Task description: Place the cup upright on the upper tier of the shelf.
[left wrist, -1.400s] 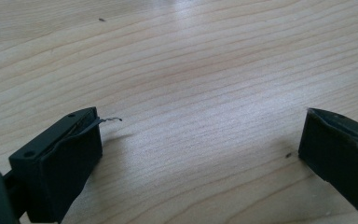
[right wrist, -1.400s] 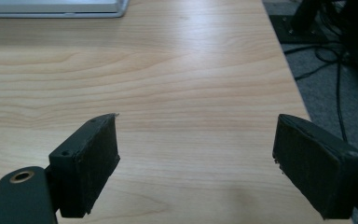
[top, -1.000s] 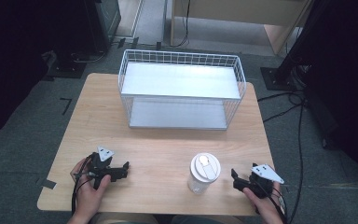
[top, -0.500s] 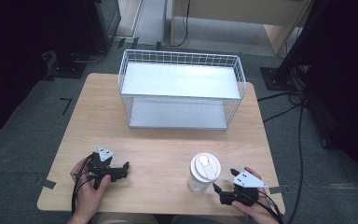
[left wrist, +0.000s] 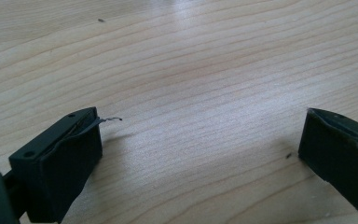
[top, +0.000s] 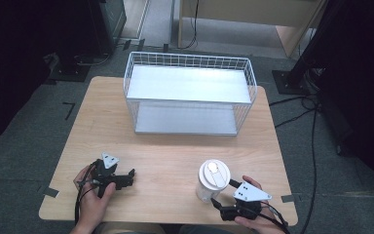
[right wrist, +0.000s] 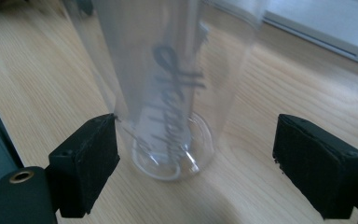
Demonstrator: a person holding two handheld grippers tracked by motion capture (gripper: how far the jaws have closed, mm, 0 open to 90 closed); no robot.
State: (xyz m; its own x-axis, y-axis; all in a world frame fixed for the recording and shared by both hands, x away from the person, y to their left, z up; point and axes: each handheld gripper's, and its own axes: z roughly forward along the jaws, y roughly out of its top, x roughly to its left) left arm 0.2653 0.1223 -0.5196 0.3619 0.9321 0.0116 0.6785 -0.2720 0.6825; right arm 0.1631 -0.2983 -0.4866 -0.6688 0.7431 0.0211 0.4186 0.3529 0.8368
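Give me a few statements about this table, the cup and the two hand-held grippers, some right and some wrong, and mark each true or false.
1. The clear cup stands upright on the table. True.
2. The right gripper is clamped shut on the cup. False: its jaws stand open, one on each side of the cup's base; the left one looks at or near the wall, the right one is well apart from it.
3. The left gripper is open over bare wood. True.
4. The cup sits inside the wire basket. False: it stands on the table in front of the basket, near the person's edge.
5. The cup has a white lid. True.
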